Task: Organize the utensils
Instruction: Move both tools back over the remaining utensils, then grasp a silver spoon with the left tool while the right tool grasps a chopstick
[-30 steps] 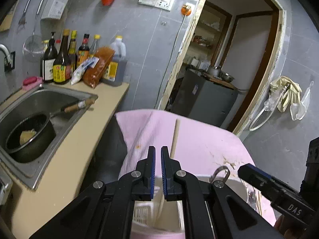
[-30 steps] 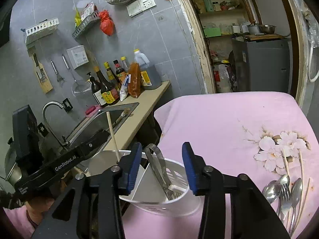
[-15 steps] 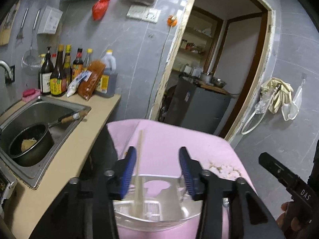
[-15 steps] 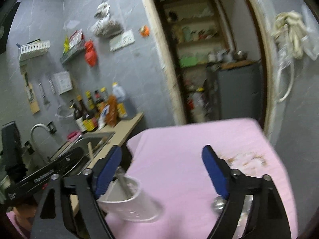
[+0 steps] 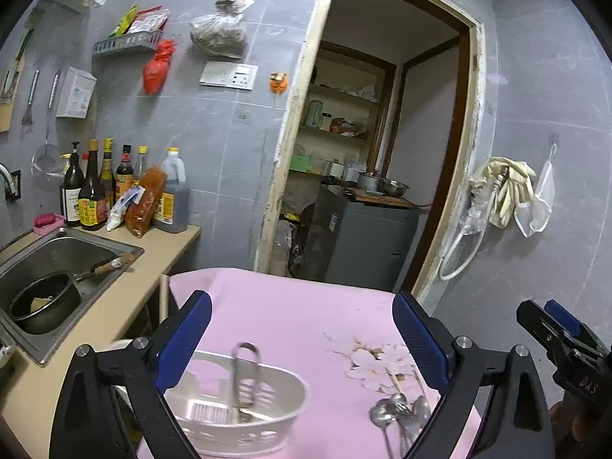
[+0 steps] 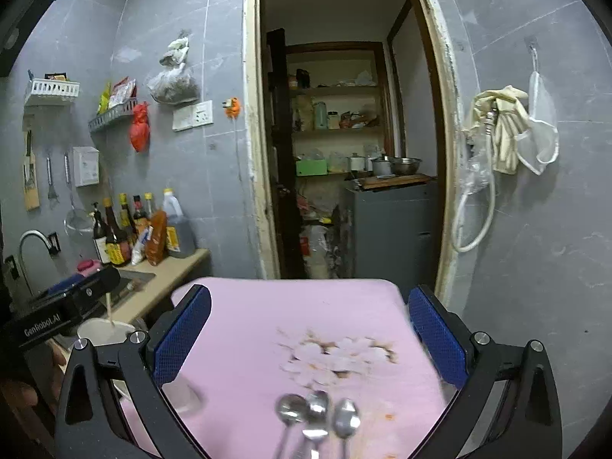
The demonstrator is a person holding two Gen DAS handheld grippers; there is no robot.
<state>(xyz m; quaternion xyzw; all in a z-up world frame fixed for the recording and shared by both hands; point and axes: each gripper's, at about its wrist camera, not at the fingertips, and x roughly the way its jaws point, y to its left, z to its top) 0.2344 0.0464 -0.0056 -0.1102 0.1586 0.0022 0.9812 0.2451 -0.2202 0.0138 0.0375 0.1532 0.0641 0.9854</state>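
A white slotted utensil holder point(image 5: 244, 417) stands on the pink tablecloth point(image 5: 287, 306). A looped metal utensil point(image 5: 246, 375) stands in it, and a wooden chopstick point(image 5: 163, 298) rises at its left edge. My left gripper point(image 5: 302, 306) hovers above and behind the holder, jaws opening wide, nothing between them. Several spoons point(image 6: 317, 413) lie on the cloth below my right gripper point(image 6: 310, 298), whose jaws are also opening on nothing. The right wrist view shows the holder point(image 6: 105, 331) at far left under the left gripper's body point(image 6: 65, 306).
Left of the table runs a counter with a steel sink point(image 5: 23, 260) holding a dark pot point(image 5: 42, 306), with sauce bottles point(image 5: 114, 191) behind. An open doorway with a grey cabinet point(image 5: 363, 237) lies beyond. Gloves point(image 5: 505, 187) hang on the right wall.
Both grippers' jaws went from narrow to wide apart. Both hands drew back and up from the holder. The chopstick and the looped utensil stay in it, and the spoons came into view.
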